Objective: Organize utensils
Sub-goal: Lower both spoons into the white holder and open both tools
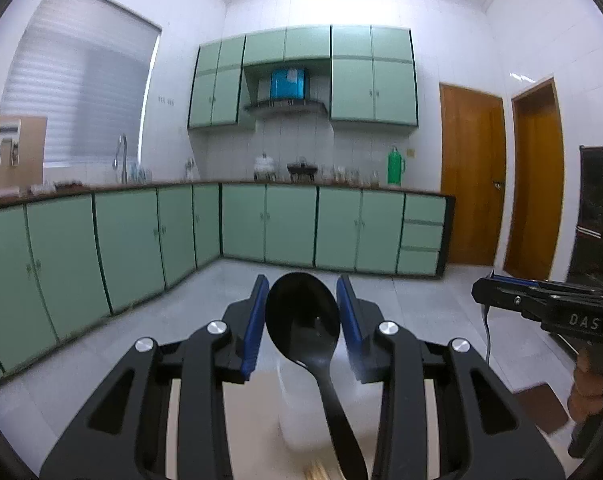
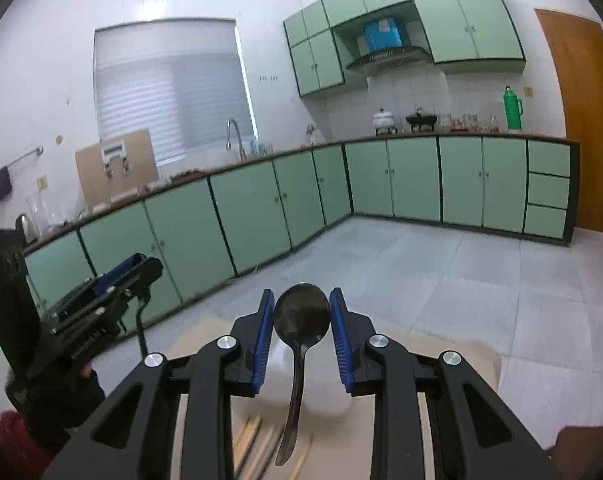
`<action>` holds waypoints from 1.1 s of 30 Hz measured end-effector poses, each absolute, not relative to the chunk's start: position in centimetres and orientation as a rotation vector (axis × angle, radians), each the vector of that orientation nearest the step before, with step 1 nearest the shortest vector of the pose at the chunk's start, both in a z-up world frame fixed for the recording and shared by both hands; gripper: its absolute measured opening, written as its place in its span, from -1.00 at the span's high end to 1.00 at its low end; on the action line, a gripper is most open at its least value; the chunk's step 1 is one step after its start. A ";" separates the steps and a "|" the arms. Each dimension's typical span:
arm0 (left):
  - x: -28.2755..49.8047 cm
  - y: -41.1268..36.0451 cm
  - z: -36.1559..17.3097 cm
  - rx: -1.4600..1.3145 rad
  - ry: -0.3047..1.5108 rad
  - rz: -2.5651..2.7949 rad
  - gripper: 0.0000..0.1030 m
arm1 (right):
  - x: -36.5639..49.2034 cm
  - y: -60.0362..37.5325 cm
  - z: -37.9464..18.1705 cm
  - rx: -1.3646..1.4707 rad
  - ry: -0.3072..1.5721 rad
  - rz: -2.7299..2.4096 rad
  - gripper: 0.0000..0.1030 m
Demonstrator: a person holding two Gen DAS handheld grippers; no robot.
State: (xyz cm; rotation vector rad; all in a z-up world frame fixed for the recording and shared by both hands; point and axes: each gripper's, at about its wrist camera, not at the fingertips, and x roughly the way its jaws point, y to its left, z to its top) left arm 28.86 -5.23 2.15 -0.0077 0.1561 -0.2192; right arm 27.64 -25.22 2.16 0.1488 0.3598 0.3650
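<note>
My left gripper (image 1: 303, 284) is shut on the bowl of a black plastic spoon (image 1: 301, 320). Its handle slants down toward the camera. My right gripper (image 2: 301, 292) is shut on the bowl of a dark metal spoon (image 2: 301, 320), whose handle hangs down the same way. Both grippers are held high and point almost level across the kitchen. Under each one a blurred white container (image 1: 297, 412) (image 2: 321, 384) stands on a beige table (image 2: 461, 364). Several wooden chopsticks (image 2: 253, 448) lie beside it. The right gripper (image 1: 477, 294) shows at the right edge of the left wrist view.
Green base cabinets (image 1: 289, 224) run along two walls under a dark countertop with a tap (image 1: 121, 156), a green thermos (image 1: 395, 166) and cookware. Wooden doors (image 1: 471, 176) stand at the right. Grey tiled floor (image 2: 441, 280) lies beyond the table. A hand (image 1: 589, 388) holds the right gripper.
</note>
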 end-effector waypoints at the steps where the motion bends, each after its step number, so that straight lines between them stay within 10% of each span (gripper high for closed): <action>1: 29.8 -5.7 2.6 -0.004 0.141 -0.213 0.35 | 28.2 -25.3 2.6 0.154 0.349 0.358 0.46; 25: 40.6 -7.1 -2.0 0.039 0.279 -0.169 0.19 | 38.7 -22.9 -2.4 0.099 0.446 0.223 0.44; 33: 35.6 -5.2 -1.7 0.046 0.331 -0.132 0.00 | 34.1 -24.9 -2.6 0.168 0.493 0.228 -0.05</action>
